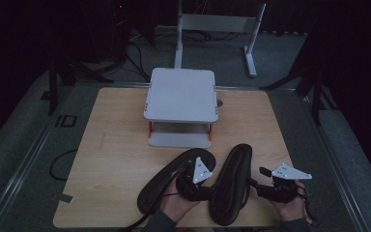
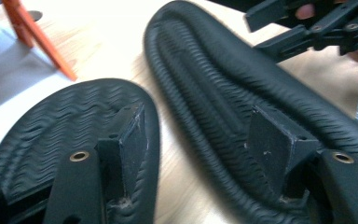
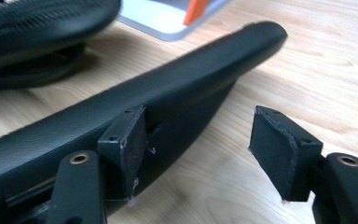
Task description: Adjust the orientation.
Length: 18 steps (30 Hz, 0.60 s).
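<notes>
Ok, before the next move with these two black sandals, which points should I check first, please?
1. Right gripper fingers open: ok.
2. Right sandal between those fingers: not ok, it is beside one finger.
3. Left gripper holds a sandal: cannot tell.
4. Right sandal lies flat: not ok, it is tilted on its edge.
5. Left sandal on the table: ok.
6. Top of the white stand free: ok.

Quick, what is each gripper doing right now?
Left gripper: open, jaws over the two black slippers, gripping neither.
Right gripper: open, beside the right slipper, holding nothing.
</notes>
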Tool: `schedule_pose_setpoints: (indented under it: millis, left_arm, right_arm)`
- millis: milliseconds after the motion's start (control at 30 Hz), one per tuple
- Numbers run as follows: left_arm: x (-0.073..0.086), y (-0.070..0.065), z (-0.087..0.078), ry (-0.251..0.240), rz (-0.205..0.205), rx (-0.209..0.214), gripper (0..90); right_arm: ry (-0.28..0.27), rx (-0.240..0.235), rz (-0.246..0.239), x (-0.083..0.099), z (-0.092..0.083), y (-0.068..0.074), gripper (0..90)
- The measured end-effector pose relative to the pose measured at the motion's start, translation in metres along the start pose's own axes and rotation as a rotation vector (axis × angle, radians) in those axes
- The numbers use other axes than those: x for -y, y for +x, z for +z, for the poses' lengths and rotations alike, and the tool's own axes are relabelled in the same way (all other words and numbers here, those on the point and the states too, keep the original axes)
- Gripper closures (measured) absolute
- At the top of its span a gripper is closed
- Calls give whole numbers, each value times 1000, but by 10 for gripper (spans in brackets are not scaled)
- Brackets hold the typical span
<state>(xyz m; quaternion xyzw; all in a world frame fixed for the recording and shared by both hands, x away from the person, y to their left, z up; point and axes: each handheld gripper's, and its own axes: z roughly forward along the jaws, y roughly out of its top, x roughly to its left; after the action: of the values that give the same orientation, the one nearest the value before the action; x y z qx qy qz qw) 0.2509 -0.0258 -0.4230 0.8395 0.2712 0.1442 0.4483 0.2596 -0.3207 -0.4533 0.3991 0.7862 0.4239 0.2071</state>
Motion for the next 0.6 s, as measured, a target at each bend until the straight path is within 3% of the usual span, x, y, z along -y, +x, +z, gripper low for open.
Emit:
schedule_pose_setpoints:
  millis: [100, 367, 467, 600]
  left_arm:
    - [-1, -3, 1, 2, -1, 17, 366]
    - [0, -27, 10, 12, 20, 74, 285]
    - [2, -31, 13, 27, 32, 71, 255]
    - [7, -40, 26, 104, 84, 38, 175]
  right_arm:
    - [1, -16, -12, -4, 5, 6, 357]
    - [2, -47, -52, -16, 18, 21, 357]
    - [1, -51, -60, -18, 20, 24, 357]
    - [-7, -60, -56, -21, 23, 26, 358]
